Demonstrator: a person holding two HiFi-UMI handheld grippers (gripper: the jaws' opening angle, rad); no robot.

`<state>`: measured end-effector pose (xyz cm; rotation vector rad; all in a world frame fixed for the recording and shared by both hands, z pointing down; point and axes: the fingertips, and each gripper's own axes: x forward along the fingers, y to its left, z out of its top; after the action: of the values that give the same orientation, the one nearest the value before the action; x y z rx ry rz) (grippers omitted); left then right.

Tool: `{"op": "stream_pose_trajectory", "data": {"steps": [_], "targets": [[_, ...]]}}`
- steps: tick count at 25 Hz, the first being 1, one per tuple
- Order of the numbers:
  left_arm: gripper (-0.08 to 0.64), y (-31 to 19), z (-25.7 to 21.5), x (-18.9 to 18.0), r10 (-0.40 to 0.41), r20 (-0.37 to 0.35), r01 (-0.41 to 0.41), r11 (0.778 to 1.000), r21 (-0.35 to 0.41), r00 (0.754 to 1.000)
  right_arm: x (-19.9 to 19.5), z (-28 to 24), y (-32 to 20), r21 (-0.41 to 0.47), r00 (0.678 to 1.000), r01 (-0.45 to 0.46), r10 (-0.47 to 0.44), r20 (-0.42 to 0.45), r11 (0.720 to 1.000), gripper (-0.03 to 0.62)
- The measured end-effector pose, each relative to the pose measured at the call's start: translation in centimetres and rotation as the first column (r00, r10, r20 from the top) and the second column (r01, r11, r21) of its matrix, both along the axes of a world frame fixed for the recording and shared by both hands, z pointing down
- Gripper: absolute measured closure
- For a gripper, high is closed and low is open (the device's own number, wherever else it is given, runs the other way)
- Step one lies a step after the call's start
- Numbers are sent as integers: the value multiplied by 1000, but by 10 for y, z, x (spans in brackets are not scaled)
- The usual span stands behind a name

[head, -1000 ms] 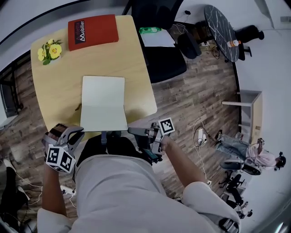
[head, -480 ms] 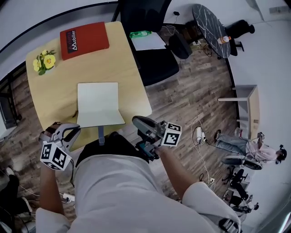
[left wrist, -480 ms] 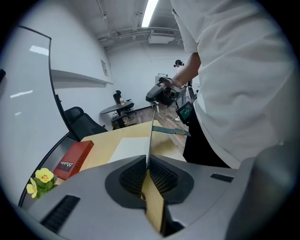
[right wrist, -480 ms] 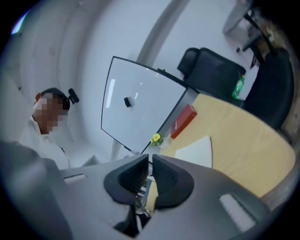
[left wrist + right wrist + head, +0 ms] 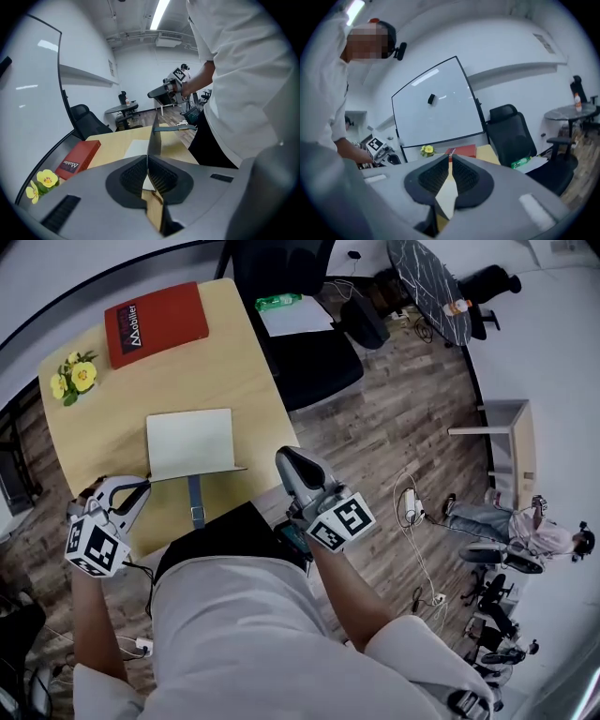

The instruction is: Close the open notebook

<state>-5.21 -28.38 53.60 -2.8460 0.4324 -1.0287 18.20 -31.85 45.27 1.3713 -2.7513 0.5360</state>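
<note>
Table [image 5: 234, 362]: we see a pale wooden top that carries the notebook, a book and the flowers.
Office chair [image 5: 300, 324]: black, it stands at the table's far right edge.
Whiteboard [image 5: 436, 105]: in the right gripper view it leans against the wall behind the table.
Notebook [image 5: 190, 442]: it lies open near the table's near edge, with a blank white page facing up.
Red book [image 5: 155, 322]: closed and flat, it lies at the far corner, well apart from the notebook.
Cover [image 5: 153, 136]: we see it raised upright and edge-on, a thin dark sheet rising from the left gripper's pads.
Left gripper [image 5: 141, 488]: its jaws are clamped on the cover's edge at the notebook's near left corner.
Right gripper [image 5: 285, 457]: its jaws are together with nothing between them. It is held above the table's near right corner, apart from the notebook.
Strap [image 5: 194, 501]: a grey band with a clasp hangs from the cover toward the person.
Flowers [image 5: 75, 379]: yellow blooms sit at the far left edge, near the red book.
</note>
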Motion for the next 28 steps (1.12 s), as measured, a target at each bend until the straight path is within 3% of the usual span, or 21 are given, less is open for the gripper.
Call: {"op": "stream_pose_trajectory", "data": {"steps": [4,7,28], "targets": [[538,-17,1,3,-9,1,9,1000,-17,1000,0,1,-16,100,990,-27,40,-135,995,569],[537,-29,3,4,-12,-8,12,999,-41,1000,-9,7,-31,129,979,4,23,-202,992,569],[526,-101,31,5,-95,-91,76,979,-191,991,-29,54,-120,29,978,125,-118,-174,992,569]]}}
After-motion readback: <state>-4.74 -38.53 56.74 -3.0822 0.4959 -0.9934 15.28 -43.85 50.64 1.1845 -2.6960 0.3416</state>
